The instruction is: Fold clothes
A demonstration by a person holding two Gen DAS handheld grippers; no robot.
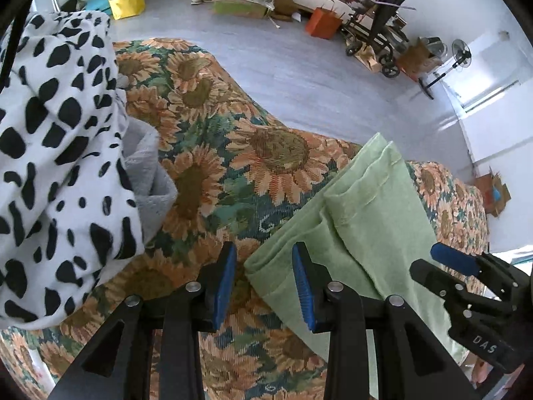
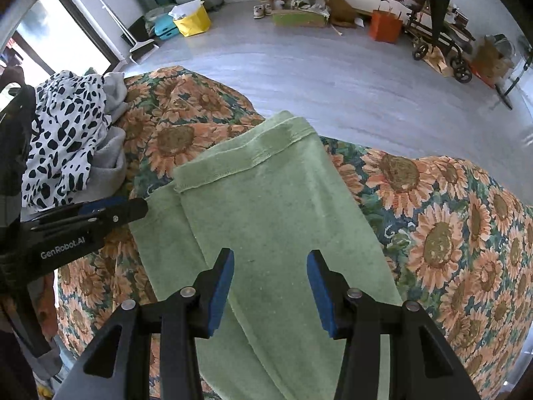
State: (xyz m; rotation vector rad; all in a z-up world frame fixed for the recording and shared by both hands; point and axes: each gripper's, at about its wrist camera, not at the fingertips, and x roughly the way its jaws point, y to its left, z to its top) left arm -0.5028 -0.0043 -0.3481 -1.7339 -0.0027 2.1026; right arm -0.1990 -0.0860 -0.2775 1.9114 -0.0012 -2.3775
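1. Green towel (image 2: 276, 206) lies folded on the sunflower-print cover (image 2: 443, 233), a long strip with a hemmed edge at its far end and stacked layers showing along its left side.
2. Readable writing: "GenRobot.AI" in white on the side of the left gripper (image 2: 110, 208), seen from the right wrist view; "DAS" in white on the body of the right gripper (image 1: 443, 261), seen from the left wrist view.
3. The right gripper (image 2: 270, 288) hovers over the near half of the towel. Its blue pads (image 2: 221, 291) stand apart with green cloth visible between them, and they are not pressing on anything; it is released and holds nothing.
4. The left gripper (image 1: 265, 281) sits at the towel's left edge. One blue pad is over the green cloth, the other over the bare cover, so the folded edge runs through the gap. The jaws are parted and grasp nothing.
5. The towel's long axis runs from the near edge of the cover, under the grippers, away toward the grey floor (image 2: 333, 76), leaning slightly to the right in the left wrist view.
6. To the left, well apart from the towel, a black-spotted white garment (image 1: 56, 153) is heaped over a grey garment (image 1: 150, 173).
7. An orange paper bag (image 2: 386, 25) and a yellow bag (image 2: 193, 20) stand on the floor beyond.
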